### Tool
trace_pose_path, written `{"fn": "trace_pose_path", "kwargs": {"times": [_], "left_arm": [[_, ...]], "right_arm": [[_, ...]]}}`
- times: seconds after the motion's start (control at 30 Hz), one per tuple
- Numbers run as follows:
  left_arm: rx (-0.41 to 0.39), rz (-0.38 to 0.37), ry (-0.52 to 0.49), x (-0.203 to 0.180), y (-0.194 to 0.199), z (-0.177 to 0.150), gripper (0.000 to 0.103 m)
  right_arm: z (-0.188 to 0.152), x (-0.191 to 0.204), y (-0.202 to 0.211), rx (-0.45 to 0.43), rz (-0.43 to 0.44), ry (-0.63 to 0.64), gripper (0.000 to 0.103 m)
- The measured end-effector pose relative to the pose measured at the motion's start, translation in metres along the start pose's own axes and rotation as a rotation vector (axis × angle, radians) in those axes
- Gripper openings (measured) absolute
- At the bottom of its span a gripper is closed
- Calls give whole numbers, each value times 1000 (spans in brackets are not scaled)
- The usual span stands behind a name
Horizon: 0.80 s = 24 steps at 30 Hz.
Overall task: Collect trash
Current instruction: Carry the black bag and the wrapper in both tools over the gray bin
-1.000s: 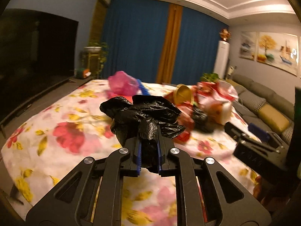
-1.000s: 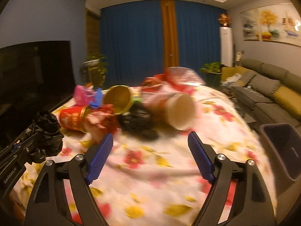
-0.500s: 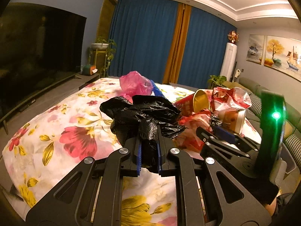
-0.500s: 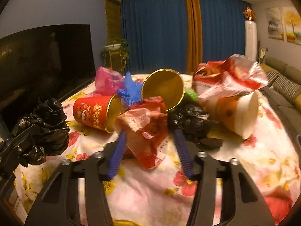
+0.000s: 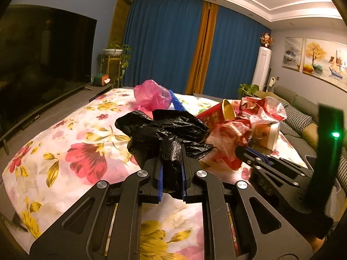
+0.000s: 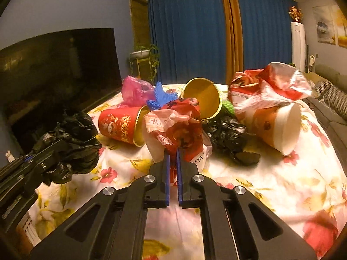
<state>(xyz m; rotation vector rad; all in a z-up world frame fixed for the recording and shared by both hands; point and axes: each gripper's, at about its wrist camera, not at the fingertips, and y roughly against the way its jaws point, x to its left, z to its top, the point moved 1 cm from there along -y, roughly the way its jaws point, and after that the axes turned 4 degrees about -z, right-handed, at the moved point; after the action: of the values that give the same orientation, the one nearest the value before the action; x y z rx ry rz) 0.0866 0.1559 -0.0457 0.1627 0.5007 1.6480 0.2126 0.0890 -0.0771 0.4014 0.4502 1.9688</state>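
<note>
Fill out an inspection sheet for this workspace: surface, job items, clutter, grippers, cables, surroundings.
Surface: floral cloth covering the table; trash piled at its far middle.
Job's things: black bag; red and white wrapper; red cup on its side; gold-lined cup; pale paper cup on its side; large red and white bag; second black bag; pink bag; blue plastic piece.
Clutter: nothing seen beyond the trash.
Grippers: left gripper shut on the black bag; right gripper closing, its jaws pinching the wrapper.
Cables: nothing seen.
Surroundings: television, blue curtains, sofa, potted plant.
</note>
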Motion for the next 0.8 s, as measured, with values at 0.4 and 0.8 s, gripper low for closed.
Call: {"fn": "trace_pose_path", "kwargs": {"times": [0.4,0.8], "left_arm": [[-30,-68,-70,-45,18,0,12],[-36,-236,-182,-136,23,-9,12]], "right_arm": [[-10,-39,86,-100,-60,-42,6],[-28,-110,162,-164,-226,-111,6]]}}
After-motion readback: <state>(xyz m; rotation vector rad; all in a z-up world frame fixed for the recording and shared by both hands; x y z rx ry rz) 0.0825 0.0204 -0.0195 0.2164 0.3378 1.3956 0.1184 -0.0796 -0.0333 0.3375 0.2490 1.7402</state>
